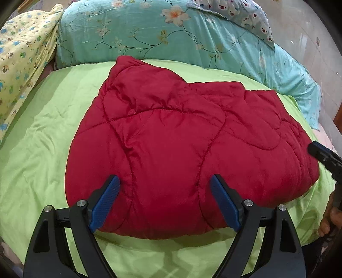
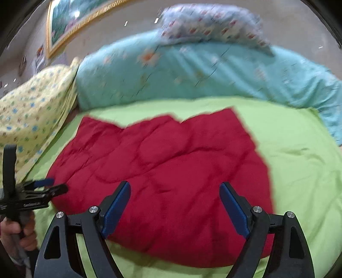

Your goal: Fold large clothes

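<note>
Left tongs (image 1: 164, 201) spread wide, blue ribbed pads (image 1: 105, 201) apart, gripping nothing, poised just over the near edge of the folded red quilted padded garment (image 1: 181, 145). Right tongs (image 2: 175, 208) likewise gaping, dark blue pads (image 2: 117, 209) well apart and clamped on nothing, hovering above the same near edge of that garment (image 2: 162, 177). Seen from the left wrist view, right tongs' black tip (image 1: 320, 151) just beside the garment's right edge, whether touching cannot be told, with a bare hand (image 1: 329, 216) on the handle lower down. From the right wrist view, left tongs (image 2: 46, 186) side-on at the garment's left edge, bare hand (image 2: 19, 233) wrapped round the grip below.

Garment itself lying as a thick, puffy bundle in the middle of the bright lime-green bedsheet (image 1: 42, 154), stitched seams curving across its top, far edge uneven with a raised corner at the back left. Right wrist view blurred, fine detail lost.

Further out, along the head of the bed, a long turquoise bolster with a floral print (image 1: 154, 36), touching the sheet's far border. Left of it, a pale yellow cloth with small blue and green motifs (image 1: 23, 55), draped down the bed's side. On top of the bolster at the right, a light blue pillow printed with little bear faces (image 1: 241, 15). Behind all, on the wall in the right wrist view, a gold-framed picture (image 2: 70, 21).
</note>
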{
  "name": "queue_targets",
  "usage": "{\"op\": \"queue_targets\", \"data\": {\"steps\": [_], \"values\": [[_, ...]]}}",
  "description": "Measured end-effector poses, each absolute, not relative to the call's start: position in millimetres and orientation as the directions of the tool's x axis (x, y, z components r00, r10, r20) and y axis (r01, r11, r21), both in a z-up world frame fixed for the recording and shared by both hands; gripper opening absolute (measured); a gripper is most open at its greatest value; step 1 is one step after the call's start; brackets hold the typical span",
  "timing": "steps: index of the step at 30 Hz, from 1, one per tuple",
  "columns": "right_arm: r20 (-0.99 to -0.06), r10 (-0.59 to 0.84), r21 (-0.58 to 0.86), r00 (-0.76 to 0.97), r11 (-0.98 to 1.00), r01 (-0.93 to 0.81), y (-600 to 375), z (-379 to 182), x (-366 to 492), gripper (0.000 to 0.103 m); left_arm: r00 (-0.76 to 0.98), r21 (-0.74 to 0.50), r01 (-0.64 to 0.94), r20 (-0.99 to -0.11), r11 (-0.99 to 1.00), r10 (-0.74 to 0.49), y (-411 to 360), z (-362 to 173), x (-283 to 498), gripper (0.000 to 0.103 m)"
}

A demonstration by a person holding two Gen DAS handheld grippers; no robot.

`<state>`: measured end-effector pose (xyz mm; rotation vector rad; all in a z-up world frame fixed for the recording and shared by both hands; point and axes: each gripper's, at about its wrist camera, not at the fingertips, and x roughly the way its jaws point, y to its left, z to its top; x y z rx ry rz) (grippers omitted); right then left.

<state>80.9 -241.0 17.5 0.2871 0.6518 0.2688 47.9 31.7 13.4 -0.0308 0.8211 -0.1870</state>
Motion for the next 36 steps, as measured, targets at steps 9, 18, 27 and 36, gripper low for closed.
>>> {"op": "queue_targets", "data": {"steps": [9, 18, 27, 36], "values": [[-0.648, 0.345, 0.342, 0.679, 0.928, -0.145, -221.8, 6.0, 124.2, 0.086, 0.641, -0.082, 0.159, -0.749, 0.984, -0.166, 28.1, 10.6, 70.3, 0.091], [-0.698, 0.289, 0.332, 0.655, 0.941, -0.061, -246.5, -19.4, 163.3, 0.086, 0.623, -0.043, 0.14, -0.773, 0.989, -0.121, 20.8, 1.1, 101.5, 0.1], [-0.678, 0.307, 0.366, 0.668, 0.929, -0.056, -255.1, -31.4, 170.2, 0.086, 0.616, 0.003, 0.116, -0.784, 0.993, -0.07, 14.4, -5.5, 123.0, 0.103], [-0.656, 0.297, 0.362, 0.694, 0.93, -0.056, -259.7, -34.7, 164.7, 0.086, 0.621, 0.034, 0.107, -0.783, 0.994, -0.04, 12.1, -7.2, 130.8, 0.103]]}}
